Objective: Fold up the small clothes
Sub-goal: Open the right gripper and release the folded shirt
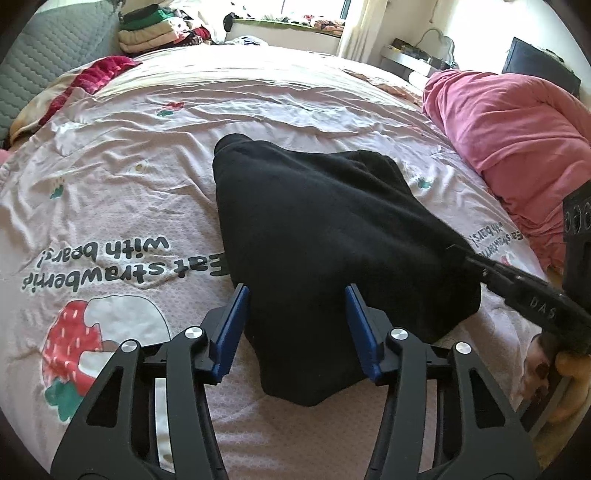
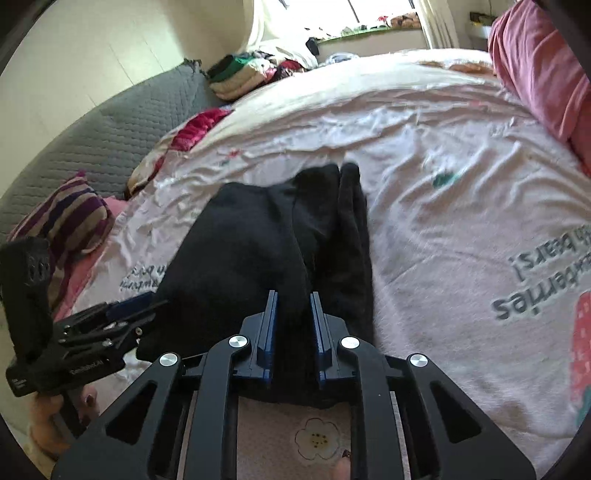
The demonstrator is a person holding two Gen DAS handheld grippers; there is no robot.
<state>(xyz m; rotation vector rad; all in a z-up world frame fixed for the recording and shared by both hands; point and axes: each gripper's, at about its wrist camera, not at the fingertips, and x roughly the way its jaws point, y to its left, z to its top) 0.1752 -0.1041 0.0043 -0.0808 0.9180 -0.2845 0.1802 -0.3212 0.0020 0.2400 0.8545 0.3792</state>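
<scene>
Bed (image 1: 258,110) – carries everything; covered w/ a wrinkled pale-pink sheet printed w/ strawberries and upside-down lettering. Grey quilted cover (image 1: 48,55) runs along the far-left edge; a stack of folded clothes (image 1: 155,29) sits at the far-left corner.

Pink duvet (image 1: 517,140) – bunched along the bed's right edge.

Striped cushion (image 2: 62,218) – at the left edge, approx. beside the grey cover.

Black garment (image 1: 314,221) – the task item. Lies crumpled near the bed's near edge, about mid-width; one narrow part points toward the far edge.

Left tongs (image 1: 297,291) – jaws apart, blue pads either side of the garment's near lobe. Cloth sits between them w/o visible pinch – released state. Seen from the right wrist view (image 2: 129,306), they sit at the garment's left border.

Right tongs (image 2: 293,299) – jaws nearly together, clenched on a fold of the black garment at its near-right part. In the left wrist view (image 1: 465,254) the tips are buried in the cloth's right edge.
</scene>
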